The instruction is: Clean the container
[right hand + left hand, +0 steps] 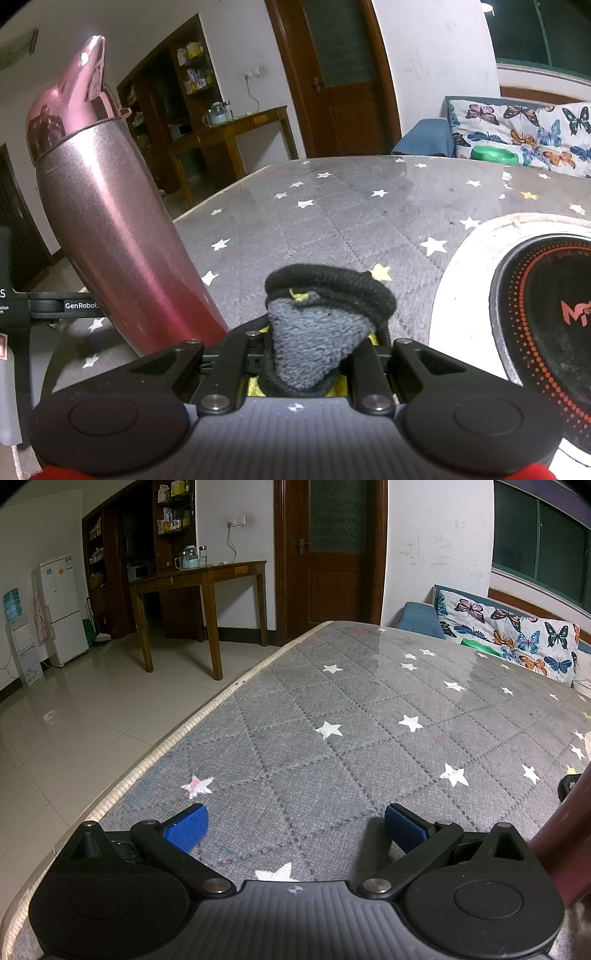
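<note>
With the right tongs [317, 343] pinching the grey cloth [314, 350] and the left tongs [295, 825] spread empty, steady the pink bottle [122, 236] standing on the bench [332, 206] at ten o'clock before wiping.

Your 2 cameras both sit low, just behind their gripper fingers, looking forward across the grey star-patterned table [332, 709] toward the far wall. Your left wrist view rides close to the surface near its left edge, taking in the tiled floor [74, 716] on that side. Your right wrist view sits further right, very near the pink bottle [122, 236] standing at its left and the round black-and-white disc [469, 280] at its right. Both views share the table top, the brown door [332, 554], the wooden side table [199, 579] and the butterfly cushion [509, 631].
</note>
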`<state>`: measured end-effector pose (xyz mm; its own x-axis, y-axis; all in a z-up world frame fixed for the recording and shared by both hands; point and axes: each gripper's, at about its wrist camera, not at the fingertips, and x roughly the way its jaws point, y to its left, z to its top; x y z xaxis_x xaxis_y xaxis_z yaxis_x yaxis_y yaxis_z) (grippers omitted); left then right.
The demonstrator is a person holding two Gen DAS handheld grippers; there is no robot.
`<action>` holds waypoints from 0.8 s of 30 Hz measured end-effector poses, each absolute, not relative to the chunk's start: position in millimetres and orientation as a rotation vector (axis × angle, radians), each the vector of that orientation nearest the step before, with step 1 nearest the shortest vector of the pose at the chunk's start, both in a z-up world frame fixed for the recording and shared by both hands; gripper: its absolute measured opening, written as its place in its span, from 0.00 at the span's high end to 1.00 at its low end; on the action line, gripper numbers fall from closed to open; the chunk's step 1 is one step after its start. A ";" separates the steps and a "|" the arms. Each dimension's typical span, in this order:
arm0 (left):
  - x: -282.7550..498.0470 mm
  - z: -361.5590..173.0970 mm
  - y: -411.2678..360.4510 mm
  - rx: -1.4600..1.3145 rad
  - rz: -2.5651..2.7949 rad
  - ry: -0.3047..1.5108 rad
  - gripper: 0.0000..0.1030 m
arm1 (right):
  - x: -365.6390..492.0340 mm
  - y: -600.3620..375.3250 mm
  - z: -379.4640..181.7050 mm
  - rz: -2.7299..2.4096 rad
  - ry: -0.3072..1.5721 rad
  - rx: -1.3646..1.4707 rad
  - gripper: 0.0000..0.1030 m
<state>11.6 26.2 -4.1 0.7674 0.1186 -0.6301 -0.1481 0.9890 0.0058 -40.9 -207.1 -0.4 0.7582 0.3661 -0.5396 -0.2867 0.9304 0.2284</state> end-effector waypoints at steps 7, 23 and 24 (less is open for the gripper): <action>11.7 -4.0 25.4 -0.045 0.145 0.681 0.00 | -39.3 -207.3 -1.0 0.355 0.614 0.130 0.85; 11.7 -3.9 25.6 -0.044 0.145 0.681 0.00 | -44.7 -201.3 1.5 0.248 0.600 0.103 0.85; 11.7 -3.8 26.0 -0.045 0.145 0.681 0.00 | -44.6 -201.3 1.7 0.249 0.600 0.103 0.85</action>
<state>11.7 26.0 -3.8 0.7673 0.1186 -0.6302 -0.1478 0.9890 0.0062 -44.6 -201.3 1.7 0.7963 0.2613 -0.5456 -0.2014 0.9650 0.1681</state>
